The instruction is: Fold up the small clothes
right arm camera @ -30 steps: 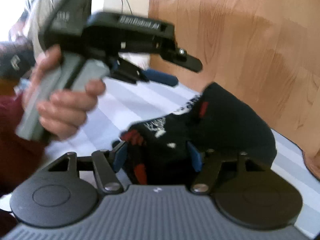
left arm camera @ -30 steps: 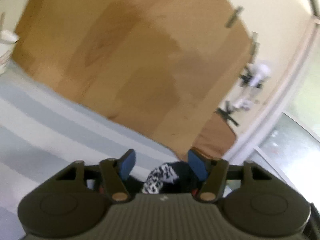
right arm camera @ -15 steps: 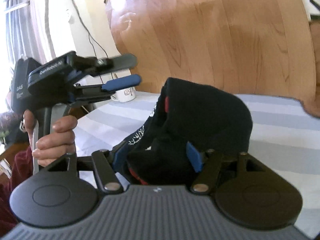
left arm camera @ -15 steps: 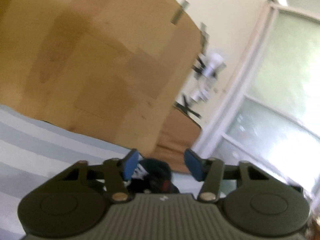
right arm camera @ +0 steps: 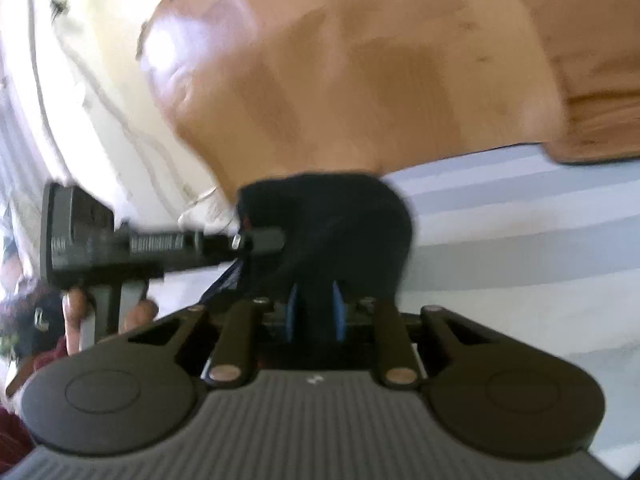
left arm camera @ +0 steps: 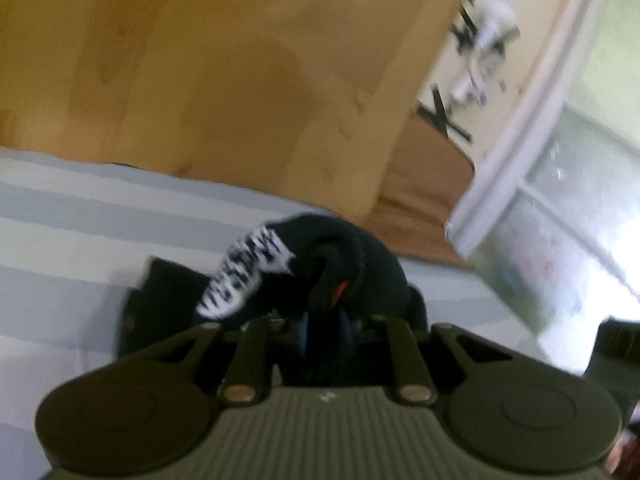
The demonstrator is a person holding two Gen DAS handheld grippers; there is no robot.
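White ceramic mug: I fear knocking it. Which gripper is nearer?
Left, seemingly: the left gripper's tip is just beside the white mug; the right gripper clamps the black garment farther back.

Soft black knit sock [left arm camera: 360, 264], glossy wooden headboard [left arm camera: 240, 80]

- Both views motion-blurred; white print on black sock [left arm camera: 248, 276] unreadable.
- Sock's lower part hidden behind left hand-held gripper [left arm camera: 325, 330] body.
- White mug [right arm camera: 208, 216] mostly hidden behind sock, gripper.
- Wall clutter [left arm camera: 486, 36] too blurred to ID.
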